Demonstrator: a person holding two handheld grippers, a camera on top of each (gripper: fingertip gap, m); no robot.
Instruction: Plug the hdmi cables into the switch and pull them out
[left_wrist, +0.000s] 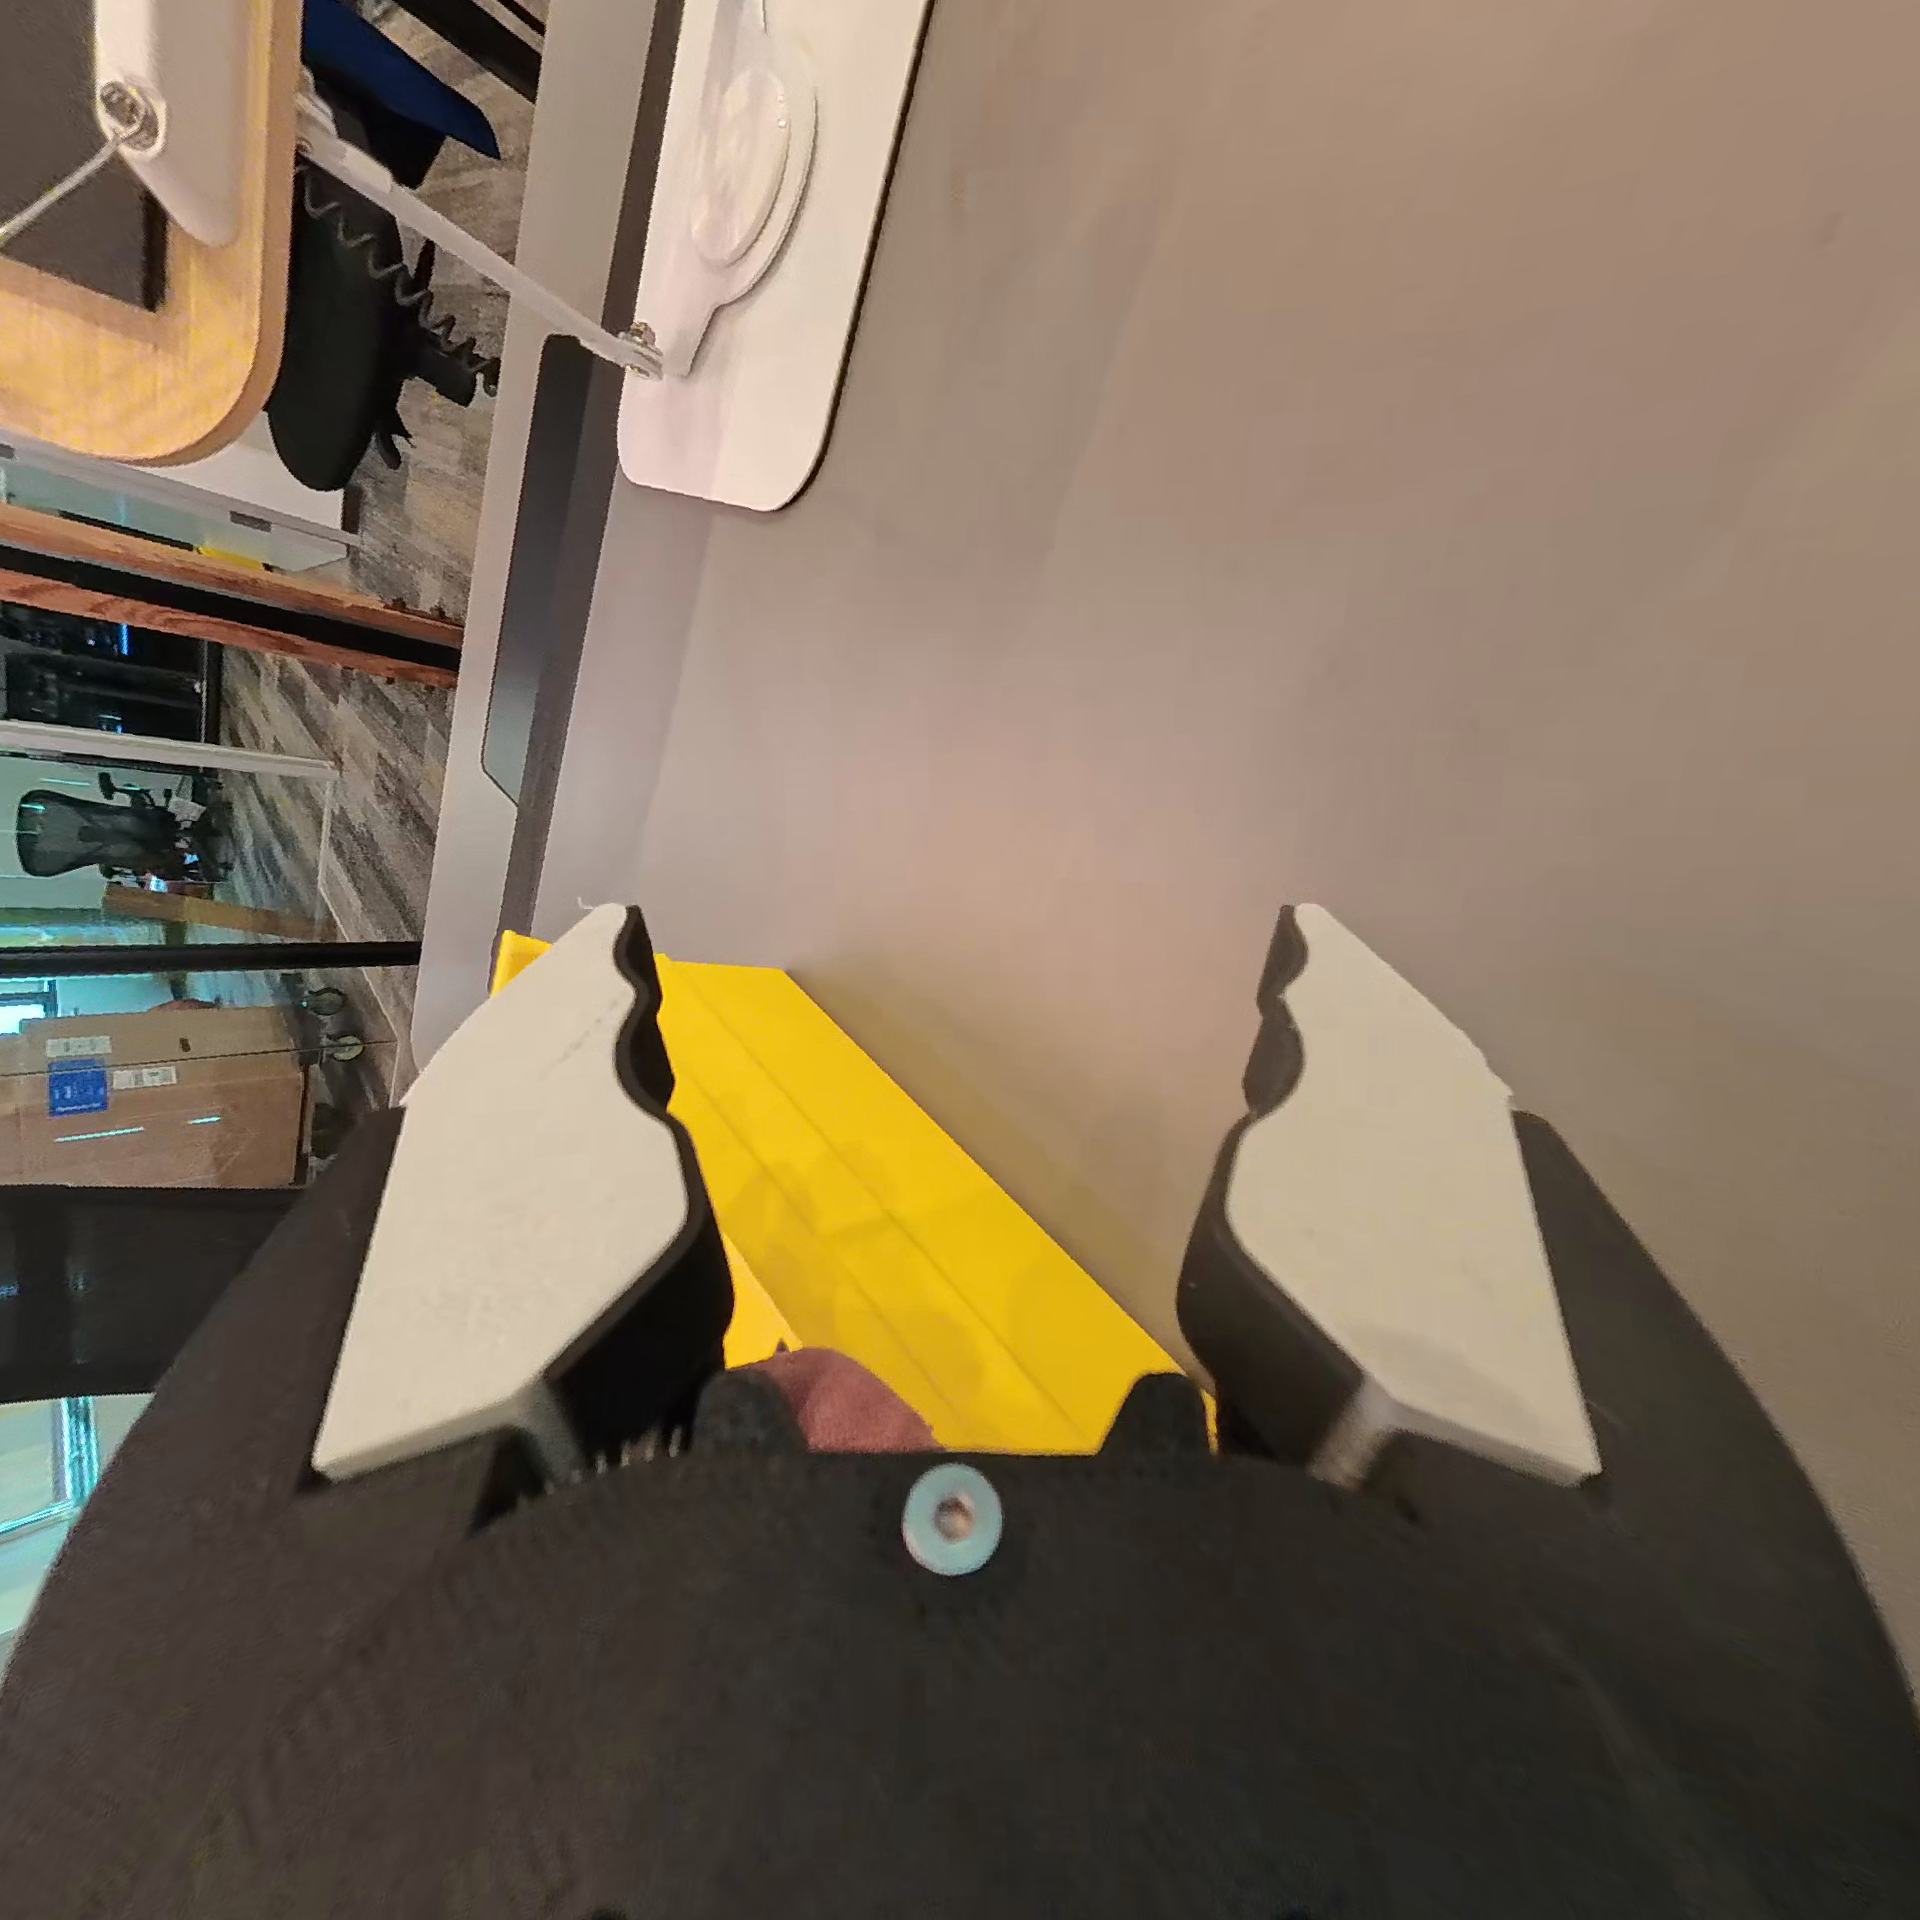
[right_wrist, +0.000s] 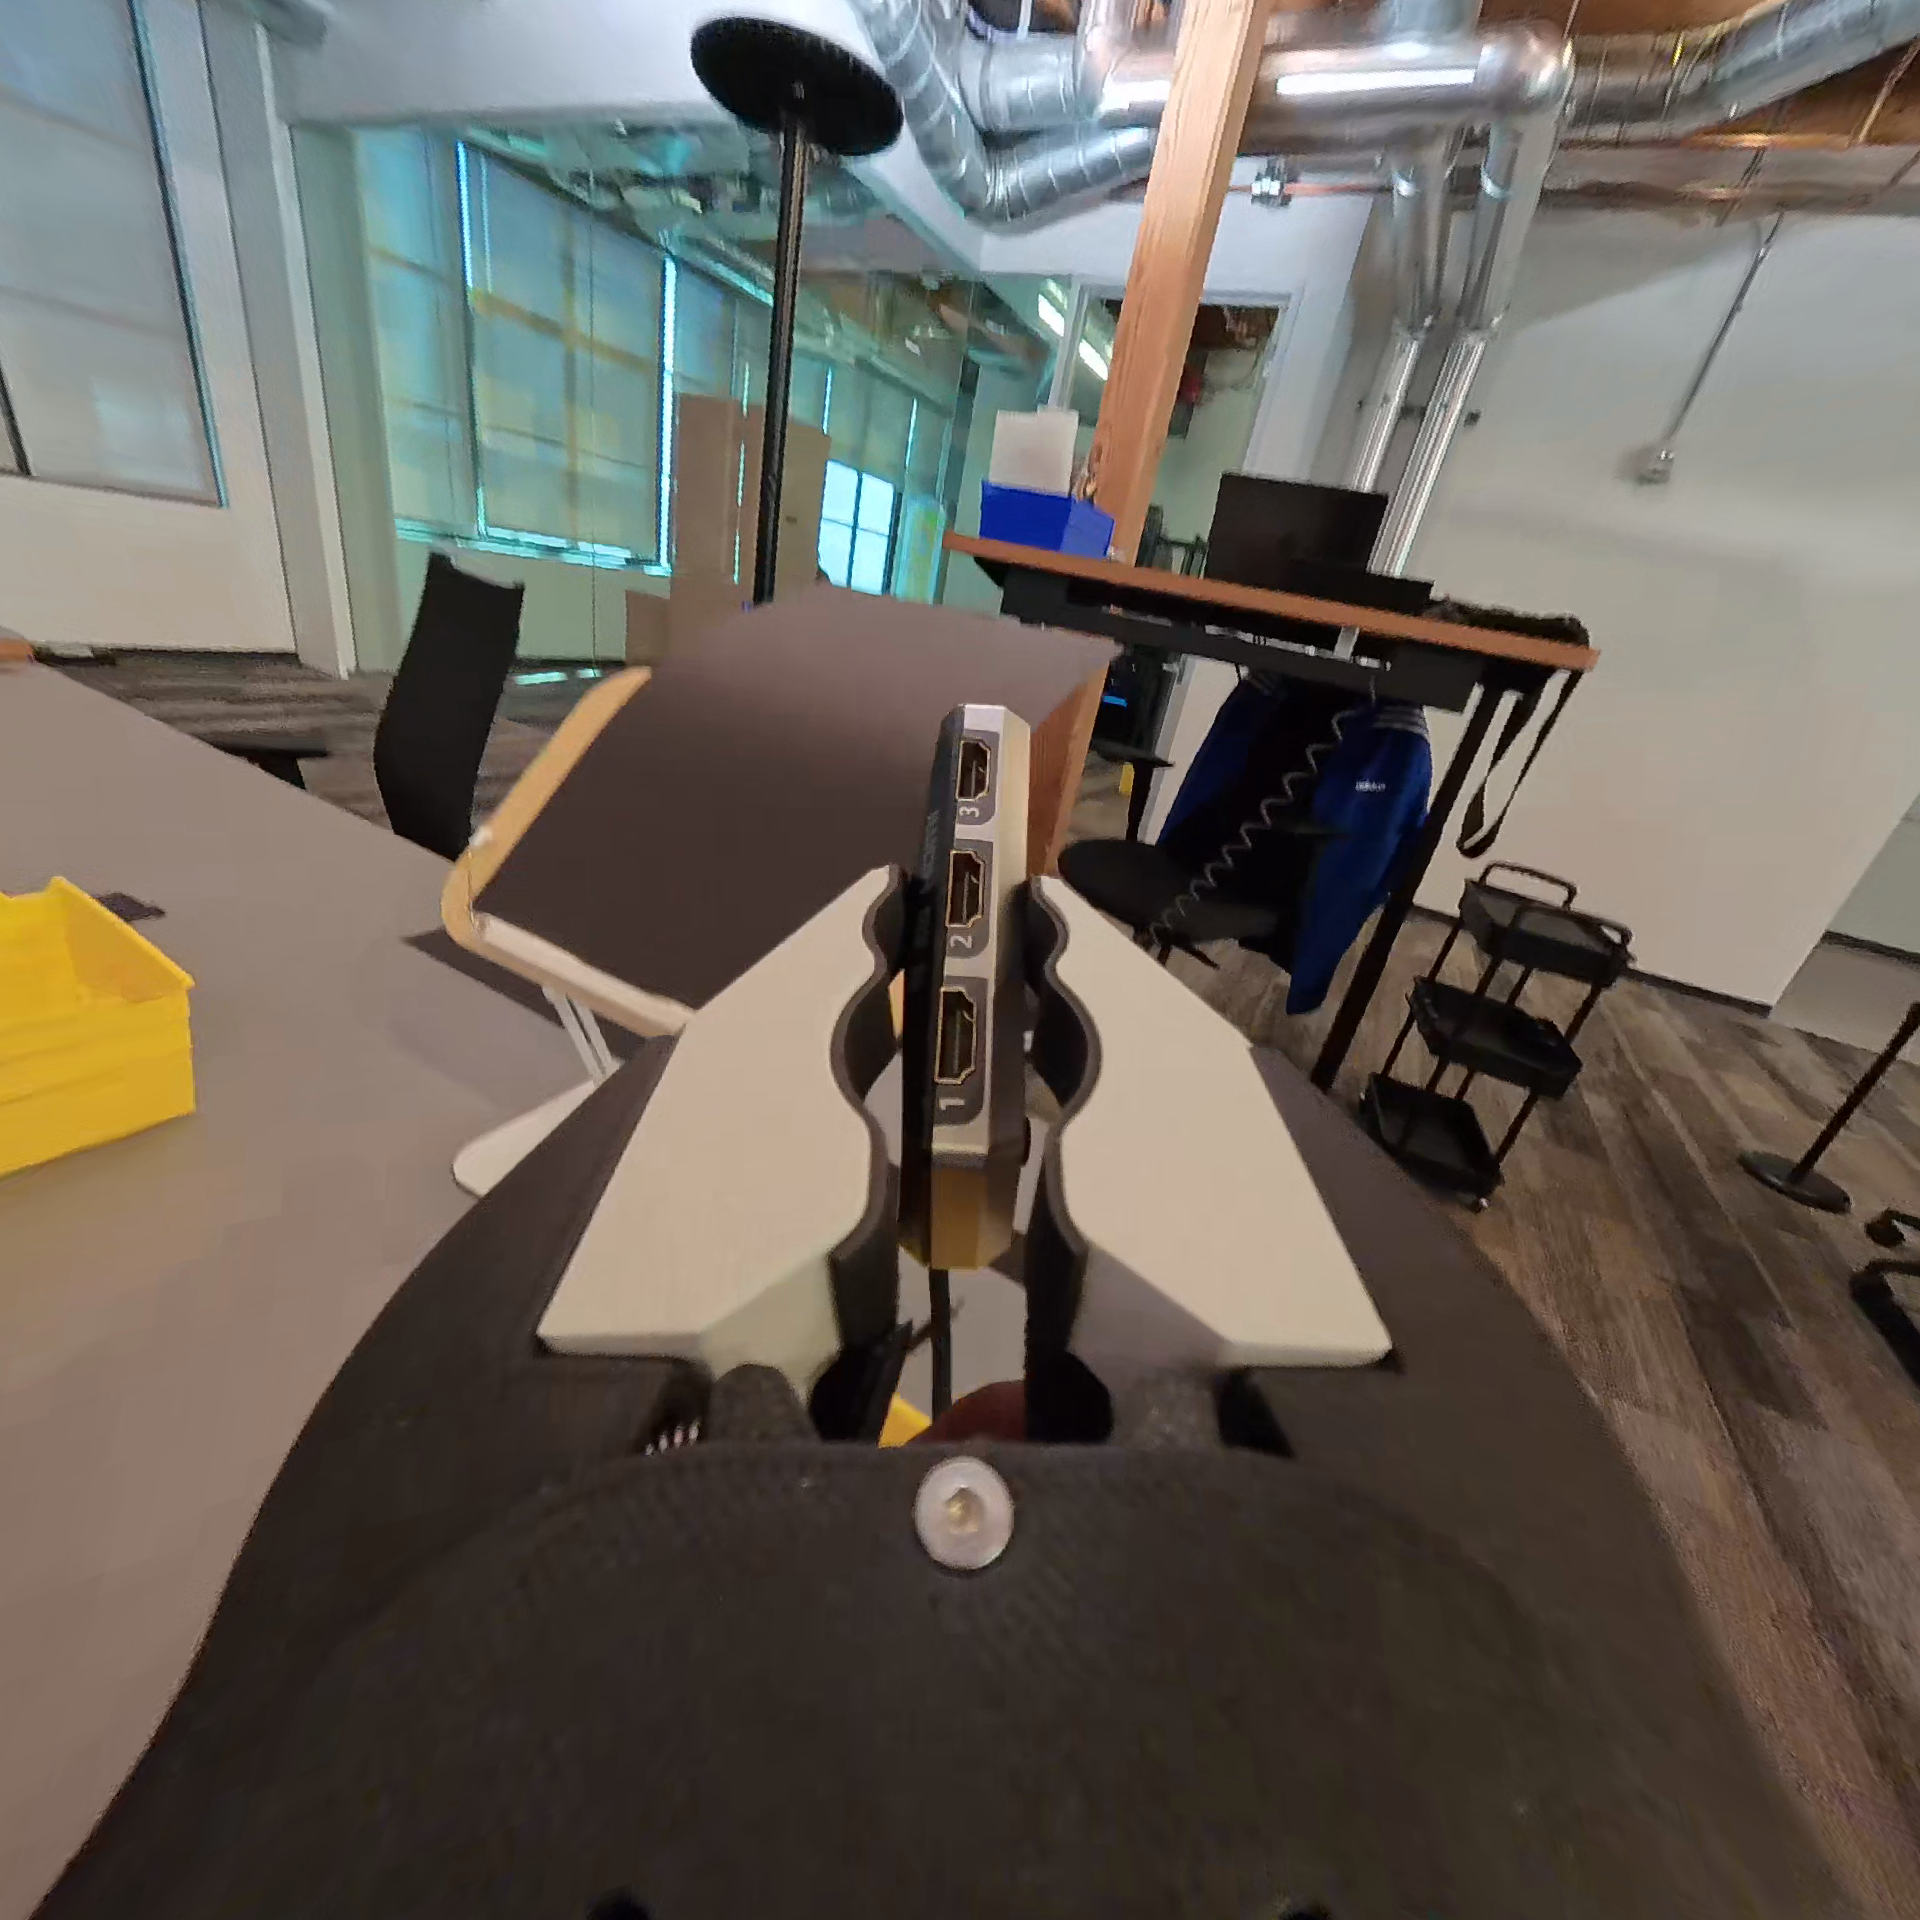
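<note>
My right gripper (right_wrist: 961, 894) is shut on the HDMI switch (right_wrist: 971, 935), a slim silver and black box held on edge above the table. Its three ports face the camera and all are empty. A thin black cable (right_wrist: 940, 1340) hangs from its lower end. My left gripper (left_wrist: 961, 925) is open and empty, turned on its side over the grey table (left_wrist: 1351, 520). Between its fingers (left_wrist: 540, 1174) I see part of a yellow bin (left_wrist: 914, 1195). No HDMI cable plug shows in either view.
A white stand base (left_wrist: 748, 239) sits on the table ahead of the left gripper. In the right wrist view a dark tilted board on a stand (right_wrist: 790, 769) stands behind the switch, and yellow bins (right_wrist: 83, 1029) sit at the left. A desk (right_wrist: 1299, 613), a chair and a black cart (right_wrist: 1496, 1029) stand beyond. Some 55 centimeters of space lies between my two pairs of fingers.
</note>
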